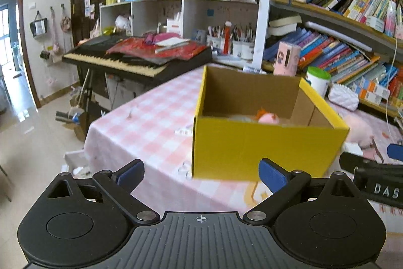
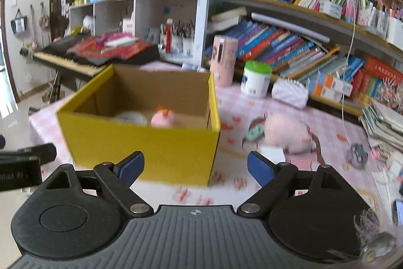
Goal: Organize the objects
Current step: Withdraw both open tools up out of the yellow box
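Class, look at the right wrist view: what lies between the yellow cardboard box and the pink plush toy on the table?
A small teal object lies against the pink plush toy, right of the yellow cardboard box; otherwise checked tablecloth.

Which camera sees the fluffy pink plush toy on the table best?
The right wrist view: the fluffy pink plush toy lies whole on the checked tablecloth, right of the yellow cardboard box. The left wrist view shows only part of it, behind the box's corner.
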A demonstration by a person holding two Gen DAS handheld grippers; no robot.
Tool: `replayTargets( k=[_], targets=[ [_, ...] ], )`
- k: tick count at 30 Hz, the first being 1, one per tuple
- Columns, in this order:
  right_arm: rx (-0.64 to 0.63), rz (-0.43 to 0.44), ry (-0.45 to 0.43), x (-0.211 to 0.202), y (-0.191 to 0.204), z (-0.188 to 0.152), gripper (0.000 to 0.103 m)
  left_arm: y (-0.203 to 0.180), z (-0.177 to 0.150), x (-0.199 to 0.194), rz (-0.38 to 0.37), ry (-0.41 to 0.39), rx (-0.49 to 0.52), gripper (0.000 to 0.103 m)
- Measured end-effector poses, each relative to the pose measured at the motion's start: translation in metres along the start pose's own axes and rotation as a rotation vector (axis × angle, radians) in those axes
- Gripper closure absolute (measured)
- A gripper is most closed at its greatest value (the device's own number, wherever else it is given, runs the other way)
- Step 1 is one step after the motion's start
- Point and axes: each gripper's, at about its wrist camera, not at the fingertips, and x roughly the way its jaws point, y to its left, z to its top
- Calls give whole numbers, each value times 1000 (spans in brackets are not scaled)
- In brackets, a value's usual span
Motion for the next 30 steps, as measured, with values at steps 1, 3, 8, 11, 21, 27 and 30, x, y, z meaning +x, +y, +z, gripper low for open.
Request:
replayTargets(
  k=[1,3,8,11,21,27,30],
  targets=[
    [0,-3,8,-4,2,-5,13,2,-4,-3,-2,9,1,4],
    [1,-3,22,-11,6,-14,12,4,-11,-9,-7,24,7,4],
    [12,-6,49,-26,12,-29,10,8,-23,-23,-21,49,34,4],
    [17,-6,66,-34,15,-38,9,9,-31,-29,-27,61,44,4],
    [50,-52,107,-56,9,-64,7,1,-52,-39,-85,114,87,4],
    [94,-122,136,-67,-7,-79,6,-21,-59,-40,-161,142,145,4],
    [128,-167,154,-72,-18,-85,6,-32,-61,-40,-200,150,175,4]
  ],
)
